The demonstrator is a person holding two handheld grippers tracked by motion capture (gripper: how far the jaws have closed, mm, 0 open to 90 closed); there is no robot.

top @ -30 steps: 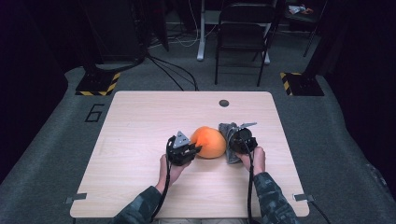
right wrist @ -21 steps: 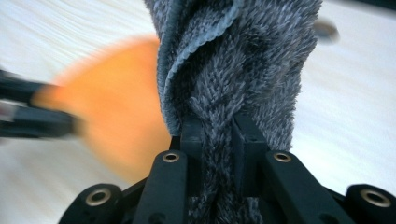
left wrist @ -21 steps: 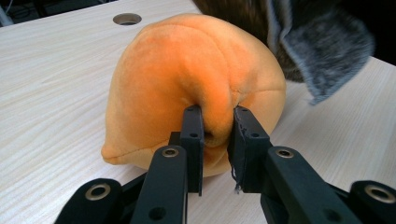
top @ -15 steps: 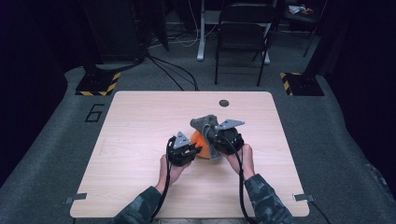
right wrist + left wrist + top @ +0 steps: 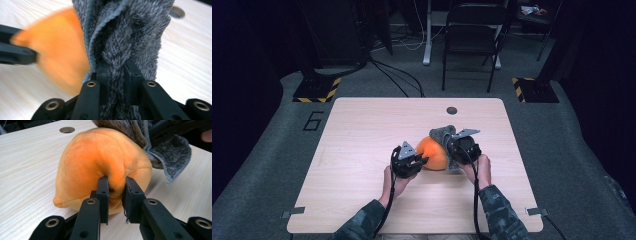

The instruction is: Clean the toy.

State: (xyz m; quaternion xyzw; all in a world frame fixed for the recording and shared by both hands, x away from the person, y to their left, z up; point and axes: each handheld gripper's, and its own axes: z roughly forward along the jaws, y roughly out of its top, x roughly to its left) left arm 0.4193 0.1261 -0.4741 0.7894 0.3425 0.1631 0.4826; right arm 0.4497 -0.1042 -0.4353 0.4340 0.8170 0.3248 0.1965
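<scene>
An orange plush toy (image 5: 432, 153) lies on the pale wooden table (image 5: 362, 130), near its middle. My left gripper (image 5: 421, 161) is shut on a pinch of the orange plush (image 5: 100, 167) at its near left side. A grey fuzzy cloth (image 5: 443, 134) drapes over the toy's right side. My right gripper (image 5: 451, 146) is shut on a fold of that cloth (image 5: 117, 50), holding it lifted against the plush (image 5: 57, 52). In the left gripper view the cloth (image 5: 160, 152) hangs at the upper right of the toy.
A round cable hole (image 5: 451, 110) sits near the table's far edge. A black chair (image 5: 472, 40) and floor cables stand beyond the table. Two yellow-black striped floor blocks (image 5: 316, 90) flank the far corners.
My right gripper, with the grey cloth, swung left over the orange toy, then came back to the toy's right side, slightly higher. The left gripper stayed on the plush.
</scene>
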